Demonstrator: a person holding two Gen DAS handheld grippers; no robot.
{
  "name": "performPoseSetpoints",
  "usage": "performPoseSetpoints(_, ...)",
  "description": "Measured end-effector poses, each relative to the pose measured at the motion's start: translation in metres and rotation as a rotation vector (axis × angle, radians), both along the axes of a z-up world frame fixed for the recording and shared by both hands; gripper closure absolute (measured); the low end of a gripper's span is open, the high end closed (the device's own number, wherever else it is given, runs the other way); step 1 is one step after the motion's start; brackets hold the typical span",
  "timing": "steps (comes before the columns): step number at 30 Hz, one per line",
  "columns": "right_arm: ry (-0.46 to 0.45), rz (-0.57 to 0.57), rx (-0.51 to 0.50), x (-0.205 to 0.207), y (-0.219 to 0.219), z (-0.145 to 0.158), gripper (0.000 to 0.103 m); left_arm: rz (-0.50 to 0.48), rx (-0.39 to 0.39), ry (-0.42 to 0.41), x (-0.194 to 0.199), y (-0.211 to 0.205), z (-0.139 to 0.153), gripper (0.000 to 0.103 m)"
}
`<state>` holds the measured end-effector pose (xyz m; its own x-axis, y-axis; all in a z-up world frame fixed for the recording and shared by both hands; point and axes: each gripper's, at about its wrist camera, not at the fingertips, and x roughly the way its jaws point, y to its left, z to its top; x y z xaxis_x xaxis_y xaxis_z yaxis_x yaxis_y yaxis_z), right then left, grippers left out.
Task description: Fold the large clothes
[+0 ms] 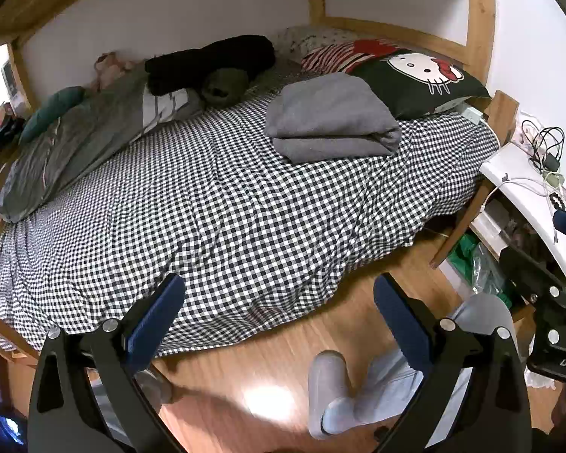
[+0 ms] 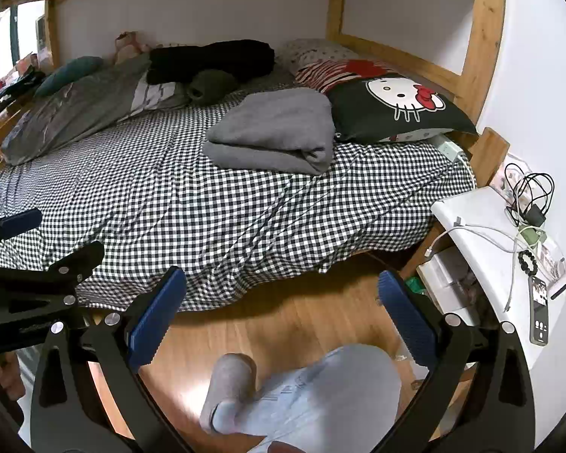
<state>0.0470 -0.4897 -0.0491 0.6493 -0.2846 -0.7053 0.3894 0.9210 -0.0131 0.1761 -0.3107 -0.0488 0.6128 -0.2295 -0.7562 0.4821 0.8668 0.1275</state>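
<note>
A grey garment (image 1: 330,119) (image 2: 273,132) lies folded into a thick rectangle on the black-and-white checked bedsheet (image 1: 215,211) (image 2: 192,196), near the pillows at the far right of the bed. My left gripper (image 1: 277,302) is open, held above the bed's near edge and the wooden floor, well short of the garment. My right gripper (image 2: 281,294) is open too, over the floor beside the bed, nothing between its blue pads (image 2: 156,317). The left gripper (image 2: 19,222) shows at the left edge of the right wrist view.
A cat-face pillow (image 1: 419,79) (image 2: 396,107), a grey duvet (image 1: 79,139), a black bundle (image 1: 211,60) and a green plush (image 1: 224,85) line the wall side. A white desk (image 2: 486,241) with cables and a phone (image 2: 539,311) stands right. A person's legs and slipper (image 2: 230,389) are below.
</note>
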Motion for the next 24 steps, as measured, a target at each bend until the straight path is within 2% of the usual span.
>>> performPoseSetpoints(9,-0.007,0.008,0.008,-0.0005,0.0018,-0.0008,0.003,0.009,0.014,-0.017,0.0009,-0.0004,-0.0021,0.004)
performPoseSetpoints(13,-0.007,0.006,0.009,-0.0007,0.0024,-0.0011,0.003,0.012,0.029,-0.048,-0.0025,-0.0018,-0.0007,0.004)
performPoseSetpoints(24,-0.007,0.001,0.008,-0.0018,0.0006,-0.0016,0.003,0.008,0.000,-0.006,-0.0003,-0.0016,-0.0001,0.004)
